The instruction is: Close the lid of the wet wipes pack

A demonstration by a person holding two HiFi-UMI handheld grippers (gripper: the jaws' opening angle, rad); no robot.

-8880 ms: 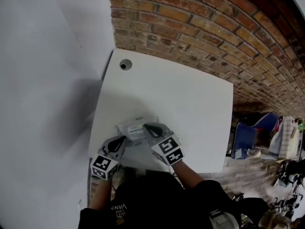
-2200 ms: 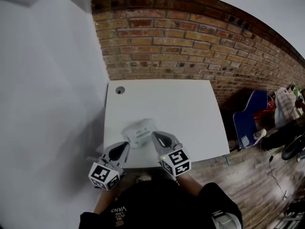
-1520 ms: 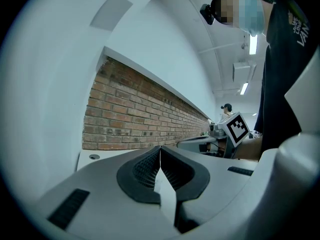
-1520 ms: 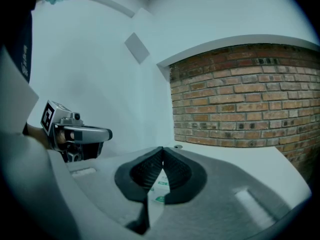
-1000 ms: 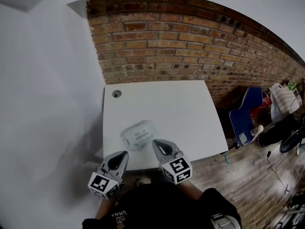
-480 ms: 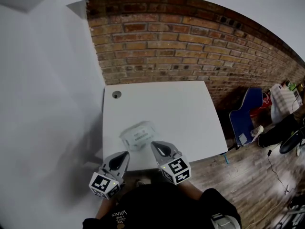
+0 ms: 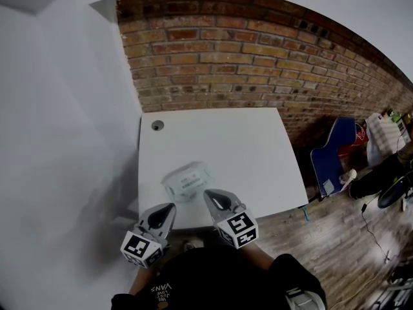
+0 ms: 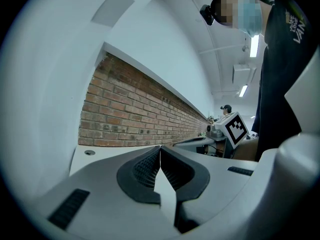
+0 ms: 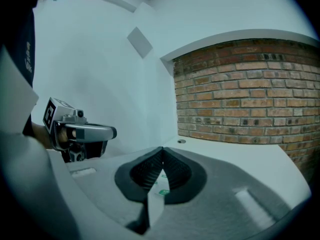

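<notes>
The wet wipes pack [image 7: 187,181] lies flat on the white table [image 7: 245,154], near its front left part, with its lid down. My left gripper [image 7: 169,208] hovers at the table's front edge, below and left of the pack, its jaws shut on nothing. My right gripper [image 7: 210,196] hangs just in front of the pack's right end, also shut and empty. In the right gripper view a sliver of the pack's green-printed label [image 9: 161,186] shows through the jaw gap. The left gripper [image 9: 80,133] appears there at the left.
A brick wall [image 7: 258,63] runs behind the table and a white wall [image 7: 58,141] stands on its left. A round cable hole [image 7: 155,126] sits at the table's back left corner. A blue chair [image 7: 332,154] and bags stand to the right on the wooden floor.
Both grippers have drawn back from the pack toward the table's front edge and the head view has risen. Over the last second almost nothing has moved.
</notes>
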